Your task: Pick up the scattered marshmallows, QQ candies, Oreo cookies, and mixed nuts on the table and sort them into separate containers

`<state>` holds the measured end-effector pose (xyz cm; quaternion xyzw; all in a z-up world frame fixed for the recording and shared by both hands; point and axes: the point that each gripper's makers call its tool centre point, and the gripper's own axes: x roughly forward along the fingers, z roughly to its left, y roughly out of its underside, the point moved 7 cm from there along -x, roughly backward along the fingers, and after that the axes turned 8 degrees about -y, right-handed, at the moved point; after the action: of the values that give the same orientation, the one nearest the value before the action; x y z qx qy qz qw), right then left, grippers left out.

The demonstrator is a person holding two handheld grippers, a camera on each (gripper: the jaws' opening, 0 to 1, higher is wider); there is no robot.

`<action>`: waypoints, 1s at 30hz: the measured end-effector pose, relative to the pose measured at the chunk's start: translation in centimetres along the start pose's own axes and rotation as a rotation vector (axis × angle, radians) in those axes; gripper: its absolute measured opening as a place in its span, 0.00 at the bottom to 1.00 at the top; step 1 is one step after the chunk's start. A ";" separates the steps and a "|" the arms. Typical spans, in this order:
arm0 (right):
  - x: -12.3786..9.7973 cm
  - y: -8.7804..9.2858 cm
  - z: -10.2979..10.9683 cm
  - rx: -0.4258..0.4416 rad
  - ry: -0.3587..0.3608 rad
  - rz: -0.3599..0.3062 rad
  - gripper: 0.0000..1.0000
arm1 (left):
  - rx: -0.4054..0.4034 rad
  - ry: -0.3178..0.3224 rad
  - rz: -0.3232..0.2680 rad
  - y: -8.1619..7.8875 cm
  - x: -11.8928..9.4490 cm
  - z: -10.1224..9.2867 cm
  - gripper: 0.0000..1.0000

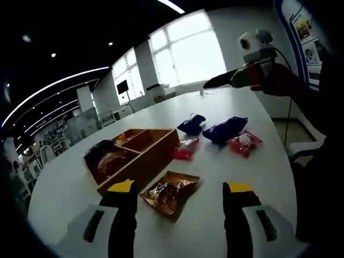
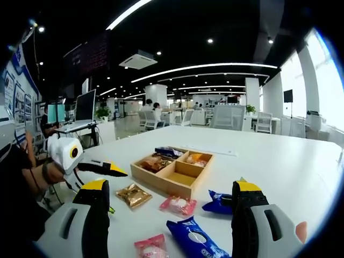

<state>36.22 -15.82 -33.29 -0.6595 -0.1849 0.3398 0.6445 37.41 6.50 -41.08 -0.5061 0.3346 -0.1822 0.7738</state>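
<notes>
White table (image 2: 279, 156) lies bare beyond wooden tray (image 2: 173, 173), packets near edge.

left tool (image 1: 183, 194): jaws apart, nothing held | right tool (image 2: 171, 200): jaws apart, nothing held

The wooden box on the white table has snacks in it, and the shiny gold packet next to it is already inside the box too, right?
Not quite. The wooden box does hold snacks, but the gold packet is not inside it. The left gripper view shows it lying on the white table beside the box.
</notes>
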 end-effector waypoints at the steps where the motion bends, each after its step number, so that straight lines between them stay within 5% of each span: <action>1: 0.0 0.0 0.0 -0.002 0.002 -0.001 0.90 | -0.001 0.004 0.003 0.0 0.1 0.0 0.65; 13: -0.1 -0.1 -0.1 -0.004 0.011 -0.011 0.90 | 0.013 0.005 0.026 0.0 1.6 0.3 0.58; 21: -0.1 0.0 -0.2 -0.006 0.017 -0.012 0.89 | 0.116 -0.012 0.060 0.2 2.3 0.6 0.49; 30: -0.1 -0.1 -0.4 -0.006 0.021 -0.023 0.88 | 0.062 0.015 0.061 0.3 3.3 1.1 0.49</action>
<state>36.42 -16.20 -33.20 -0.6627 -0.1870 0.3248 0.6483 40.55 5.31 -42.11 -0.4701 0.3501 -0.1725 0.7916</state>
